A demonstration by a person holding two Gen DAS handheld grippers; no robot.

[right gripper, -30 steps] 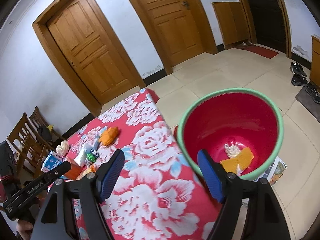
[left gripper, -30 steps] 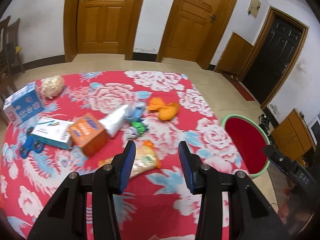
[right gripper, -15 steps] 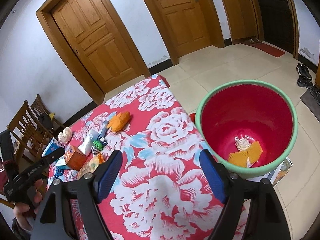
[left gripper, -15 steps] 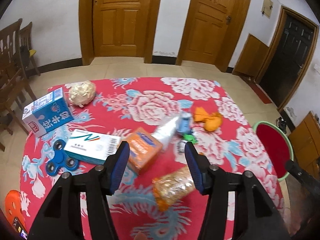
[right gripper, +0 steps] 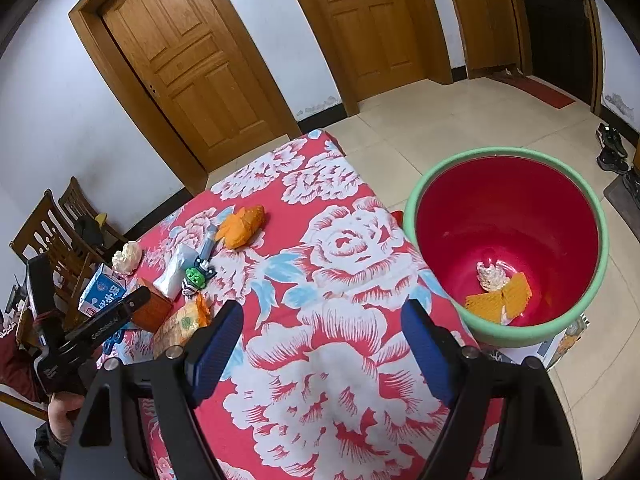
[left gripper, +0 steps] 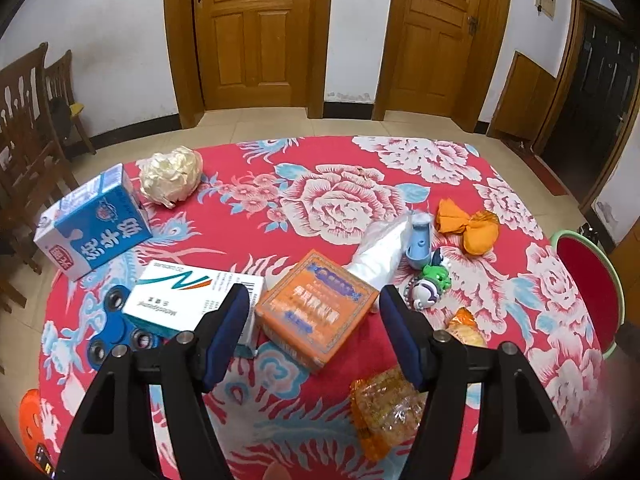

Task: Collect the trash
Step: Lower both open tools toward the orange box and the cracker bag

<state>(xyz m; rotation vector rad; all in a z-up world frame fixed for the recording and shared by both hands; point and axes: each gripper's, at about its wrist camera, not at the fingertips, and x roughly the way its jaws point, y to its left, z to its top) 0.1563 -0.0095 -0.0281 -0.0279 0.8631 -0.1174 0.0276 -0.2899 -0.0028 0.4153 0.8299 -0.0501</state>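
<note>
My left gripper (left gripper: 314,316) is open and empty, hovering above an orange box (left gripper: 318,314) that shows between its jaws. Around the box on the red floral tablecloth (left gripper: 340,200) lie a white-and-teal box (left gripper: 188,300), a blue milk carton (left gripper: 94,230), a crumpled white paper ball (left gripper: 172,176), a white plastic wrapper (left gripper: 380,254), an orange crumpled wrapper (left gripper: 470,228) and a yellow snack bag (left gripper: 386,408). My right gripper (right gripper: 320,346) is open and empty over the table's near right part. The red bin with a green rim (right gripper: 506,240) stands on the floor to the right, holding orange and white scraps (right gripper: 496,290).
A blue fidget spinner (left gripper: 110,330), a blue toy (left gripper: 420,242) and a green-and-white toy (left gripper: 432,284) also lie on the table. Wooden chairs (left gripper: 28,120) stand at the left. Two wooden doors (left gripper: 256,32) are behind. Shoes (right gripper: 612,152) lie on the floor at the right.
My left gripper has swung left and back, from over the snack bag to over the orange box, and opened wider. My right gripper has pulled back a little from the bin.
</note>
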